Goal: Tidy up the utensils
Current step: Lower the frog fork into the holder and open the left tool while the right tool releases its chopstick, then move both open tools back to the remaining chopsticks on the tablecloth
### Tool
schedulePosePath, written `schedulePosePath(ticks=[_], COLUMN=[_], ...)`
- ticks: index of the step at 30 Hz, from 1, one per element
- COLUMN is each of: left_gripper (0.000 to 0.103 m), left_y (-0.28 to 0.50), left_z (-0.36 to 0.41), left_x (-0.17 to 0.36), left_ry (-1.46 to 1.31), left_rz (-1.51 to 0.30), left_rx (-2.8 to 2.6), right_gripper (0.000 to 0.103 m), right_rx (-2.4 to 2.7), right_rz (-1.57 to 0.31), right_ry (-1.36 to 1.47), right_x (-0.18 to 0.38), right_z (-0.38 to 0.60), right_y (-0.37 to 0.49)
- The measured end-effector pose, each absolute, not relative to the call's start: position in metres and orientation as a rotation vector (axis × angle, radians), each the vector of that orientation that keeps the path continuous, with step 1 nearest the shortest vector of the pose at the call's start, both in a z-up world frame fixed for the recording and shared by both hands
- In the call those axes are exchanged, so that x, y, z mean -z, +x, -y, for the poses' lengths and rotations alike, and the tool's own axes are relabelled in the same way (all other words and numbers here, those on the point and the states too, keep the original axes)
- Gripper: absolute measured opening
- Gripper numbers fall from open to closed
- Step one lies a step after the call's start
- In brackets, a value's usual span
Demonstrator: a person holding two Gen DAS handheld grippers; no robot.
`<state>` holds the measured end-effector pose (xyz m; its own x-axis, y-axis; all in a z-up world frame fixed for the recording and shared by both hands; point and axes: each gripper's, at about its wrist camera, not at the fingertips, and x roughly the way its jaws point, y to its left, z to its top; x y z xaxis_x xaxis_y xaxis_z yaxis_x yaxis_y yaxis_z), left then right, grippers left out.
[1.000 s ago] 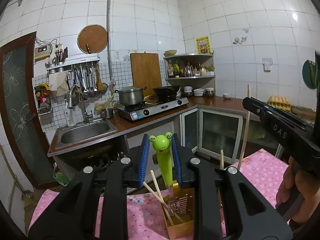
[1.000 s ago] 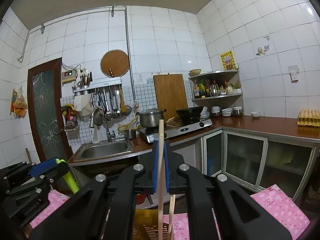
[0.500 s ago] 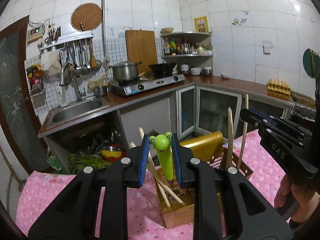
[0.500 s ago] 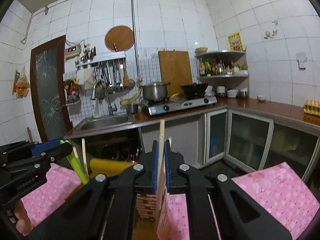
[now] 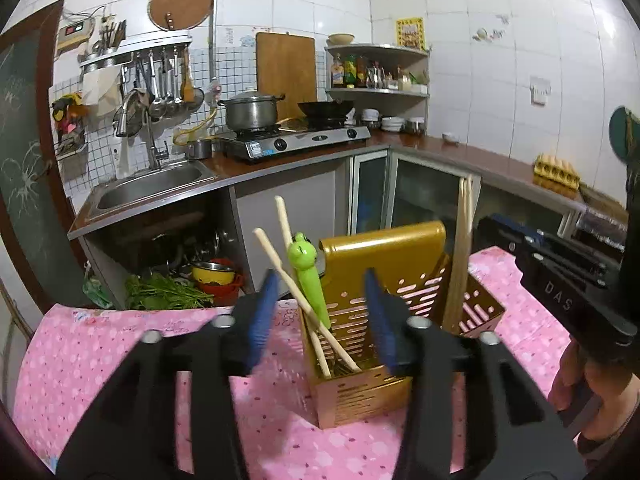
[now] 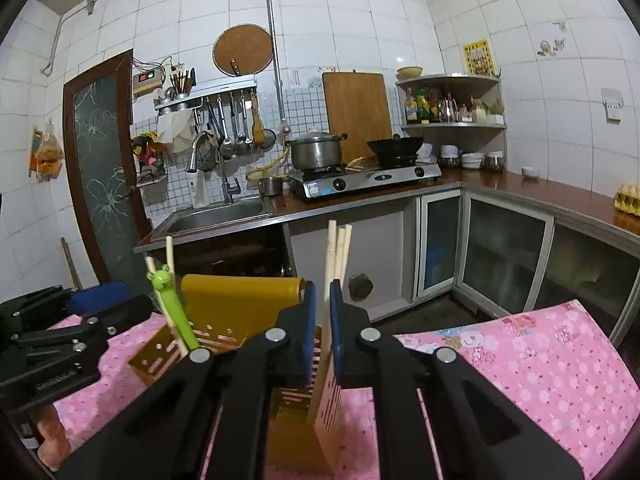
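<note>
- Left gripper [image 5: 318,312]: its blue-padded fingers [image 5: 260,316] stand wide apart with nothing between them; the frog-headed utensil [image 5: 310,276] rests free in the holder's near-left compartment, leaning back among two pale chopsticks [image 5: 280,276]
- Right gripper [image 6: 322,320]: fingers close together around a single wooden chopstick [image 6: 330,264]; whether the pads actually press on it, I cannot tell. The stick stands near upright, lower end inside the holder, beside two more sticks, judged a vertical insertion
- Utensil holder [image 5: 384,248]: gold-coloured, boxy, walls pierced with slot-shaped drain holes, tall curled back panel; divided into compartments, so the long items are kept standing and sorted
- Materials: chopsticks are plain light wood, slender and square-topped; the frog utensil is glossy green plastic with a moulded head
- Bench [image 5: 100,352]: covered with a pink floral cloth; the holder stands on it between the two grippers
- Judgement: sorting appears well advanced; the remaining risk is the stick toppling outward on release
</note>
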<state>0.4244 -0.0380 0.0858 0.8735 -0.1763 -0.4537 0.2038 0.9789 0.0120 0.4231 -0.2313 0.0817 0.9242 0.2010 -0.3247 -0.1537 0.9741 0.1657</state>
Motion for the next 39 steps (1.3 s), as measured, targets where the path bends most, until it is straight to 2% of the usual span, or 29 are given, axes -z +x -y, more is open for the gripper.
schedulePosePath(ticks=[1, 2, 3, 4, 5, 7, 9, 18, 32, 36, 39], left_gripper=[0.064, 0.069, 0.077, 0.084, 0.086, 0.093, 0.094, 0.094, 0.095, 0.095, 0.095], left_y=[0.420, 0.417, 0.413, 0.407, 0.403, 0.396, 0.390, 0.356, 0.322, 0.319, 0.315], left_z=[0.036, 0.032, 0.029, 0.023, 0.017, 0.006, -0.005, -0.038, -0.042, -0.046, -0.047], left_x=[-0.089, -0.092, -0.095, -0.098, -0.100, -0.099, -0.093, -0.042, 0.031, 0.038, 0.040], left_ry=[0.052, 0.044, 0.034, 0.021, 0.010, -0.014, -0.047, -0.110, -0.078, -0.084, -0.086], left_rz=[-0.466, -0.466, -0.471, -0.483, -0.498, -0.540, -0.589, -0.760, -0.922, -0.941, -0.946], left_rx=[0.194, 0.188, 0.185, 0.182, 0.176, 0.161, 0.145, 0.075, 0.016, 0.010, 0.010], right_gripper=[0.010, 0.015, 0.034, 0.048, 0.048, 0.048, 0.048, 0.048, 0.048, 0.045, 0.032], right_rx=[-0.181, -0.174, -0.162, -0.154, -0.146, -0.124, -0.108, -0.072, -0.095, -0.113, -0.110], right_rz=[-0.355, -0.363, -0.369, -0.370, -0.370, -0.396, -0.440, -0.611, -0.804, -0.836, -0.861], right_ry=[0.144, 0.146, 0.147, 0.148, 0.147, 0.136, 0.149, 0.152, 0.102, 0.081, 0.045], right_x=[-0.085, -0.087, -0.090, -0.092, -0.095, -0.097, -0.094, -0.043, 0.032, 0.041, 0.045], right_z=[0.233, 0.235, 0.238, 0.240, 0.243, 0.247, 0.253, 0.252, 0.193, 0.176, 0.165], right_y=[0.421, 0.417, 0.411, 0.407, 0.400, 0.387, 0.374, 0.323, 0.304, 0.304, 0.305])
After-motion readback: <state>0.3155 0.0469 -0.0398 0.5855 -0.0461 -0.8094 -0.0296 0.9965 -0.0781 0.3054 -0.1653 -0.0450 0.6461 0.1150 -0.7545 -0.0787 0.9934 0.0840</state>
